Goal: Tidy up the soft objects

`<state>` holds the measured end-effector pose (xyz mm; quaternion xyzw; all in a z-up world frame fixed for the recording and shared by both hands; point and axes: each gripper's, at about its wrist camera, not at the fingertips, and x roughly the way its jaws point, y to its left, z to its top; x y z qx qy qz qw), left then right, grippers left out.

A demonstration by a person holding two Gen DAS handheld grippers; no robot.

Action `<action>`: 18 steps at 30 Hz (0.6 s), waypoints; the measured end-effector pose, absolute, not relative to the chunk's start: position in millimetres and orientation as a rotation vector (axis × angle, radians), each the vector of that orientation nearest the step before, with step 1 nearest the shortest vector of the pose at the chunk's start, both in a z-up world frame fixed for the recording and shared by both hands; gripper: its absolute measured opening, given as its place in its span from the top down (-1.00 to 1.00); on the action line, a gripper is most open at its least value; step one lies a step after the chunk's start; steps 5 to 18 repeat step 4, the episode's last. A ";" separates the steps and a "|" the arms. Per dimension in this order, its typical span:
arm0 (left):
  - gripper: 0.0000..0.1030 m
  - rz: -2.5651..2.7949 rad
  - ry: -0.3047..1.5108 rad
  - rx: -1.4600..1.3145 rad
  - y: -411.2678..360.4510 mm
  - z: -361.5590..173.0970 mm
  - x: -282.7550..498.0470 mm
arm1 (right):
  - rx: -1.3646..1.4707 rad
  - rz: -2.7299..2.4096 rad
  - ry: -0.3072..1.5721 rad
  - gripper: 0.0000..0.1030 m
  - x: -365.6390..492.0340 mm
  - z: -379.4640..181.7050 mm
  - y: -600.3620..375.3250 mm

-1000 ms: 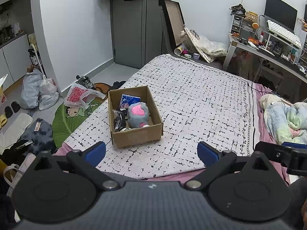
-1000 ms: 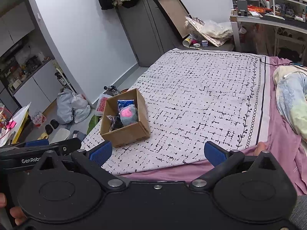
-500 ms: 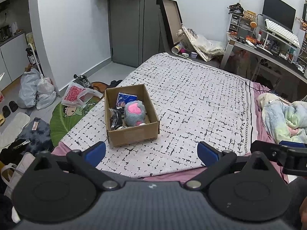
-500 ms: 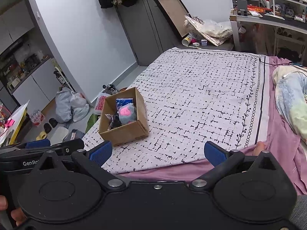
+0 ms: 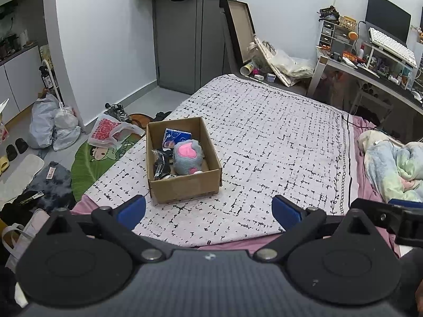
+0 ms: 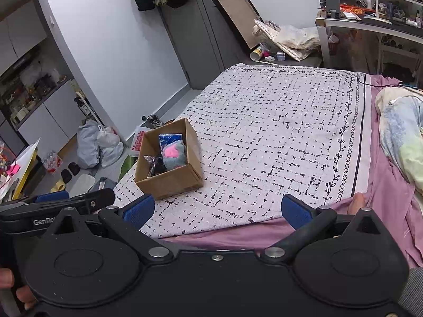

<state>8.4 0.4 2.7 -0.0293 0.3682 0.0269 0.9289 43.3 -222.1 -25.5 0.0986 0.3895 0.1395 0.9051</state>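
Square cardboard box, fuzzy grey-pink plush, grid-patterned bedspread

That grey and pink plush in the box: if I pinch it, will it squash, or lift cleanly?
The plush looks furry and rounded, so it will probably squash under the pads and weigh little. It sits wedged against the box wall and a black bag, so it may drag the bag as it lifts.

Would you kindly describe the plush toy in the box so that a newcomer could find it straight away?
Start at the bed with the black-and-white patterned cover; an open cardboard box sits near its left edge. Inside, the plush toy lies at the near right, beside a dark plastic-wrapped item and in front of a blue packet. It alone is fuzzy grey with a pink patch.
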 end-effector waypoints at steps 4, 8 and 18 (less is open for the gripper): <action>-0.96 0.055 0.740 -0.081 -0.8 3.1 11.3 | 0.189 0.301 0.780 -1.00 39.8 -21.0 -219.7; -0.96 0.055 0.740 -0.081 -0.8 3.1 11.3 | 0.189 0.301 0.780 -1.00 39.8 -21.0 -219.7; -0.96 0.055 0.740 -0.081 -0.8 3.1 11.3 | 0.189 0.301 0.780 -1.00 39.8 -21.0 -219.7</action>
